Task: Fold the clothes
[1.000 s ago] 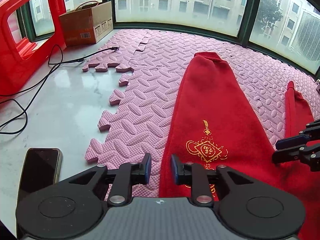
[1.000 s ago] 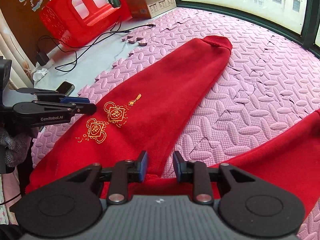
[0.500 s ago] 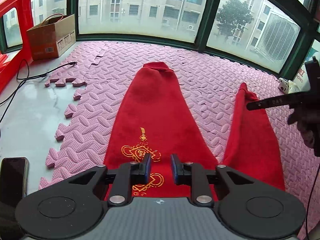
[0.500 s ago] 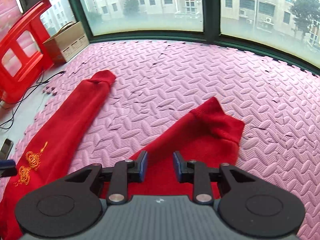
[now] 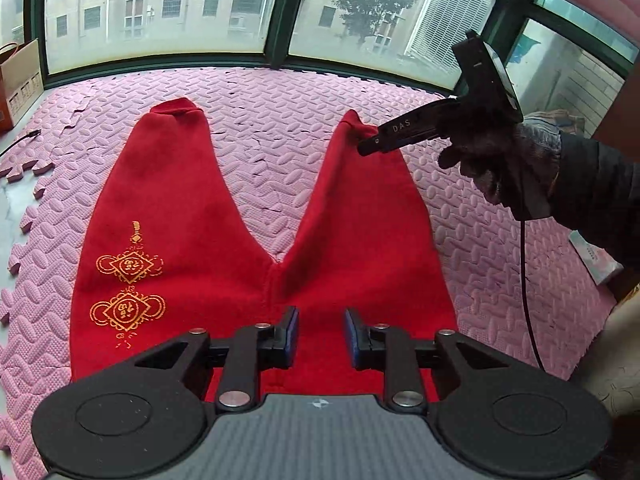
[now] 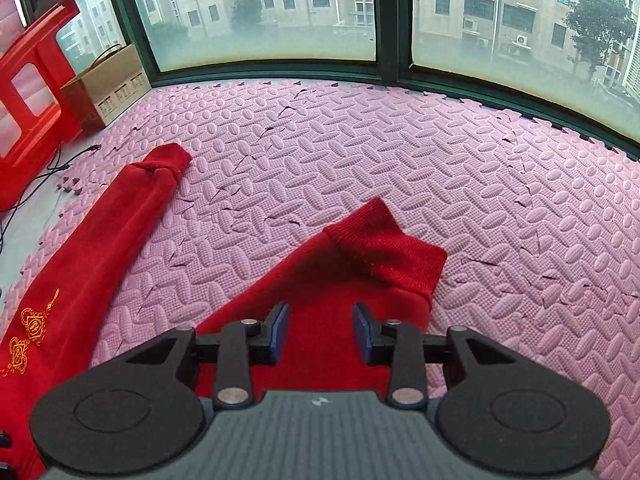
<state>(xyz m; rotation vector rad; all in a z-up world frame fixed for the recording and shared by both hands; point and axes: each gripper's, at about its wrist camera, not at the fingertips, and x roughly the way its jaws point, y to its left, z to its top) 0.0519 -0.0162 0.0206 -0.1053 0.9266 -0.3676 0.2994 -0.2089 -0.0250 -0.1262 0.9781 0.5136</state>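
**Both claws parting over the red trousers**

My left gripper [image 5: 319,334] hangs over the near middle of the red trousers [image 5: 224,248], just short of the crotch seam; its jaws are opening, with a clear gap between the blue pads and only flat cloth seen below them. My right gripper [image 6: 320,330] is over the right leg, close behind its ribbed cuff [image 6: 390,250]; its jaws are opening too and pinch nothing. From the left wrist view the right claw's tip seems to sit at that cuff, though I cannot tell whether it touches the cloth.

The trousers lie spread on the pink foam mat [image 6: 360,152], legs splayed in a V pointing far towards the window [image 6: 264,8]. Gold embroidery [image 5: 128,288] marks the left leg. Far left stand a cardboard box [image 6: 108,88] and a red plastic stool [image 6: 28,104], a black cable [image 6: 44,172] trailing beside them.
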